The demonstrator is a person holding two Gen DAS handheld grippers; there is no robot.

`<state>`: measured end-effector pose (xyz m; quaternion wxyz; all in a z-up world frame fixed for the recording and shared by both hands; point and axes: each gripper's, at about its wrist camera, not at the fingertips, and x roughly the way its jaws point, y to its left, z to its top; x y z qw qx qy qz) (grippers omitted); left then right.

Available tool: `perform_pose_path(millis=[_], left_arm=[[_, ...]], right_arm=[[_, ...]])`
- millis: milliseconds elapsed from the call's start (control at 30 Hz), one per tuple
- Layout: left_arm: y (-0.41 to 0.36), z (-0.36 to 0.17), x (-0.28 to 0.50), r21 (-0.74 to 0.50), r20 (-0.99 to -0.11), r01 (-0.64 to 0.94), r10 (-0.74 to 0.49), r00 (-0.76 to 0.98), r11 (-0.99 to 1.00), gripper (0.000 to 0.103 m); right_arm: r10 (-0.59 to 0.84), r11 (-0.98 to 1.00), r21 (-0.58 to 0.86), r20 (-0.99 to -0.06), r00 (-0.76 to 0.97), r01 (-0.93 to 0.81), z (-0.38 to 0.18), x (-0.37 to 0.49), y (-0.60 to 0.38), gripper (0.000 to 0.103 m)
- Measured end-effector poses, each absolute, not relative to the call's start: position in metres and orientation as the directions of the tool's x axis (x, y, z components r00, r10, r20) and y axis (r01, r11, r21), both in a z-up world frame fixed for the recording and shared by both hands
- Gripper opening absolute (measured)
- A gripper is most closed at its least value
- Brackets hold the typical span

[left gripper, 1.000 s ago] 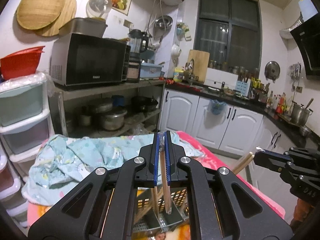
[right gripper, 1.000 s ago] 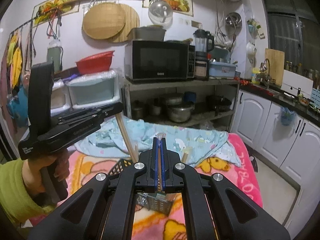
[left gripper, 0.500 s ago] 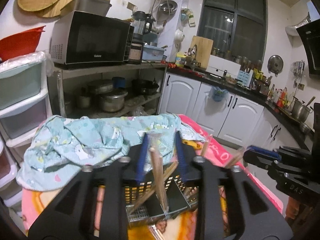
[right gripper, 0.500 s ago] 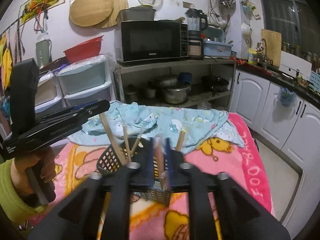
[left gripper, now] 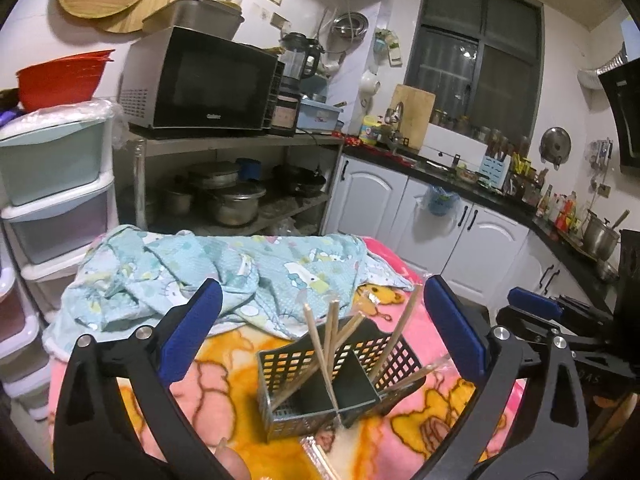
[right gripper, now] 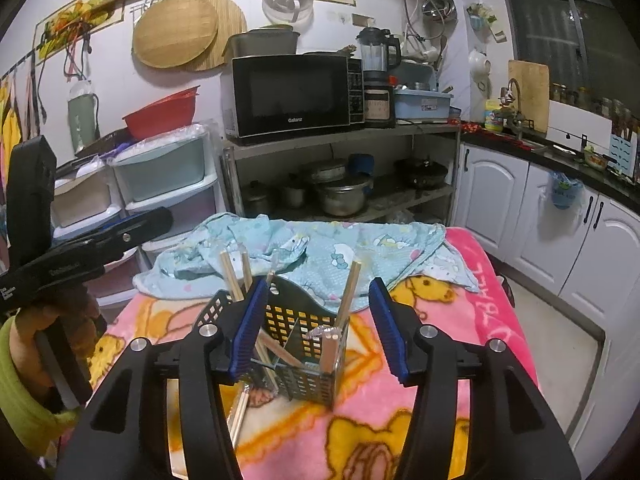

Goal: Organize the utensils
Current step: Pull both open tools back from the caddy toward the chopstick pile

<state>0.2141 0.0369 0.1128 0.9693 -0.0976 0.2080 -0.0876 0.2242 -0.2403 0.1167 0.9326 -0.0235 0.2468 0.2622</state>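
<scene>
**On the blanket: both grippers released above the utensil caddy**

Above a pink cartoon blanket (left gripper: 224, 392), the left gripper (left gripper: 322, 330) and right gripper (right gripper: 318, 326) both hover with jaws spread wide, holding nothing. Between them stands a black perforated utensil caddy (left gripper: 298, 364), its two compartments holding leaning wooden chopsticks (left gripper: 320, 344). A pale blue cloth (right gripper: 320, 248) lies behind it.

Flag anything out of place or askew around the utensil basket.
A wrapped chopstick pair lies flat on the pink blanket beside the black utensil basket, outside it. The chopsticks inside lean crossed at different angles instead of standing straight. A crumpled blue cloth lies behind the basket.
</scene>
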Motion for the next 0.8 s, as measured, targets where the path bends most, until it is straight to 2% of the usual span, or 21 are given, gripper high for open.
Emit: perform_pose_path(millis=[800], left_arm=[[0.049, 0.102, 0.184, -0.274, -0.415, 0.119, -0.228, 0.881, 0.954, 0.093]], right_arm=[[0.489, 0.855, 0.084, -0.459, 0.742, -0.512, 0.118, 0.196, -0.25, 0.056]])
